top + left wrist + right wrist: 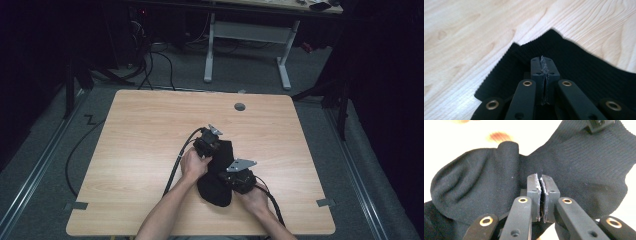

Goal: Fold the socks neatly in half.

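A black sock (pixel 216 175) lies flat on the wooden worktop (pixel 145 150), near the middle and toward the person's edge. In the high view it runs from the left tongs (pixel 210 145) at its far end to a rounded end nearest the person, just beside the right tongs (pixel 239 179).

Left tongs: jaws brought together with the pads meeting, as the left gripper view shows. Their tip sits over the ribbed cuff (pixel 529 53) of the sock (pixel 584 72); whether fabric is pinched between the pads cannot be told. The left hand (pixel 192 164) holds the tool.

Right tongs (pixel 543 185): jaws closed to a thin slit, tip over the sock's (pixel 486 177) middle, where the knit bunches into a fold (pixel 509 157). Whether cloth is caught cannot be told. The right hand (pixel 256 196) holds the tool near the worktop's front edge.

A grey grommet (pixel 240 106) is set in the worktop's far side, well apart from the sock.
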A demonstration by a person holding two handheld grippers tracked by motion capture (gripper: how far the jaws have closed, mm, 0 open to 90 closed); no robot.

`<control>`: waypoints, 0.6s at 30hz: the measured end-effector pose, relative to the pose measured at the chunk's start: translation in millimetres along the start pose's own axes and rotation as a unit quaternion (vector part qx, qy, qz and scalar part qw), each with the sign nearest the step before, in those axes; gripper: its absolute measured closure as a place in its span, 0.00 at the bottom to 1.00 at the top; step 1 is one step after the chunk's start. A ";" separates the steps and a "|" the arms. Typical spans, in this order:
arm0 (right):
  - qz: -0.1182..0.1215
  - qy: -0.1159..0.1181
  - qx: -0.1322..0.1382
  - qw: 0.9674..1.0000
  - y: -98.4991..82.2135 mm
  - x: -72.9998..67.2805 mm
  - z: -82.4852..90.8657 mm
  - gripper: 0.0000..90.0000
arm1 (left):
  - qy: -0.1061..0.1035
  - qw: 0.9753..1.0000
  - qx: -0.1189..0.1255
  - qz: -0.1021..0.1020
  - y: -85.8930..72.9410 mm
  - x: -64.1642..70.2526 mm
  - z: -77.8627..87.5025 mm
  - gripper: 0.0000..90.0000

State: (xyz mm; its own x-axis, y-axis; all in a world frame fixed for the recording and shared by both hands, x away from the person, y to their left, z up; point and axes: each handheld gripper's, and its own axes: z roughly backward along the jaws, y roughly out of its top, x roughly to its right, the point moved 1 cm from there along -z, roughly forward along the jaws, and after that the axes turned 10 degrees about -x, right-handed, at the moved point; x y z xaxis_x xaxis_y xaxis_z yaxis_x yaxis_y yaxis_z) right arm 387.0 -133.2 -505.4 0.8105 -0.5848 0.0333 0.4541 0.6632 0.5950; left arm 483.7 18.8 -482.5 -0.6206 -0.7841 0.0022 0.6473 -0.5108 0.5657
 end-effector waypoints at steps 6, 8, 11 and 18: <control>-0.011 0.000 0.021 1.000 0.9 2.6 9.2 0.96 | -0.011 0.999 0.041 0.007 2.0 -2.9 22.9 0.99; -0.013 0.000 0.024 1.000 0.9 3.3 11.0 0.96 | -0.011 0.999 0.047 0.007 1.9 -3.2 26.2 0.99; -0.018 0.000 0.033 0.999 1.1 4.6 15.9 0.96 | -0.011 0.998 0.060 0.009 0.5 -4.6 33.9 0.99; -0.016 0.002 0.053 0.998 9.4 5.0 29.0 0.96 | -0.009 0.997 0.078 0.028 -10.1 -12.1 44.6 0.99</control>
State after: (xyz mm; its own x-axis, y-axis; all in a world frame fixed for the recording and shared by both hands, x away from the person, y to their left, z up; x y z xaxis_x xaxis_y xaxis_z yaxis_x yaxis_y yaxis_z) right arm 384.6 -143.4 -476.4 0.7974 -0.6034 0.0106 0.4381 0.5907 0.6776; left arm 464.9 49.3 -451.5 -0.5948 -0.8022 0.0511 0.6049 -0.4049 0.6857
